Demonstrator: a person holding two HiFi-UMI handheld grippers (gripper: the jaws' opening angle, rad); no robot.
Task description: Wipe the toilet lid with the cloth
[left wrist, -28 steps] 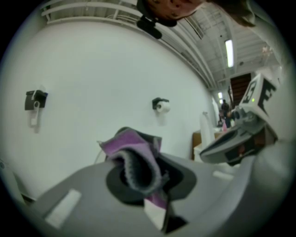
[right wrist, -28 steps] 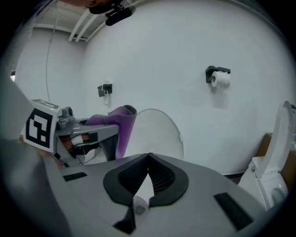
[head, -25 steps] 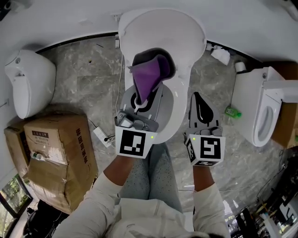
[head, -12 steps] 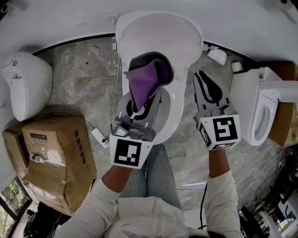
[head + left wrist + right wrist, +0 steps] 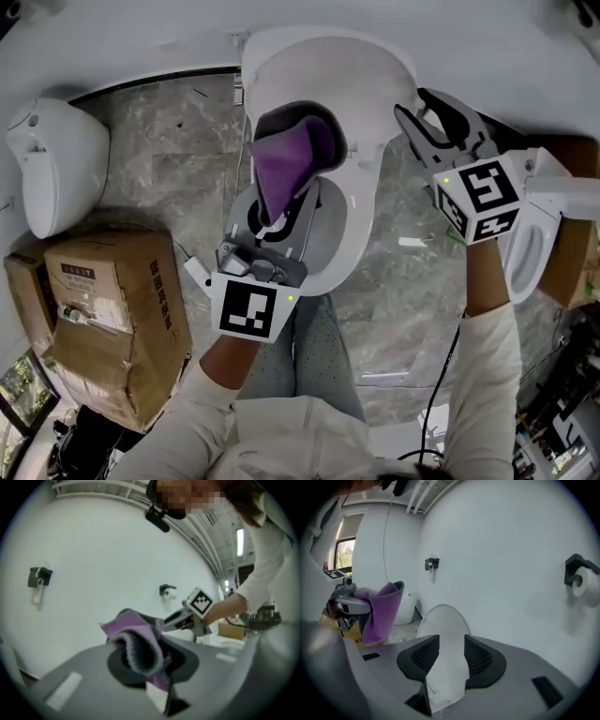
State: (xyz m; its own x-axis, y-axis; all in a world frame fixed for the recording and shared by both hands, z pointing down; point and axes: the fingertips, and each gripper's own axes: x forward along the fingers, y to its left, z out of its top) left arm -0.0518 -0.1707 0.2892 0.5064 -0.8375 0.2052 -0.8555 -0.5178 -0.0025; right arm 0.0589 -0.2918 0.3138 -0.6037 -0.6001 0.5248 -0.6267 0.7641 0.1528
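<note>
Across the grey marble floor [image 5: 169, 159], a white toilet stands at the wall, its toilet lid [image 5: 356, 66] at the top centre of the head view. A cardboard box [image 5: 112, 309] sits at the lower left. A second toilet [image 5: 56, 159] stands at the far left and a third toilet [image 5: 525, 234] at the far right. The left gripper [image 5: 279, 208] reaches over the lid, its fingers [image 5: 119, 670] clenched on the purple cloth [image 5: 286, 169]. The cloth bunches over the fingertips and hangs from them; whether it touches the lid cannot be told. The right gripper [image 5: 433, 117] is just beside the lid's right rim. Its fingers [image 5: 452, 108] have just been opening and stand spread, with nothing gripped between them.
</note>
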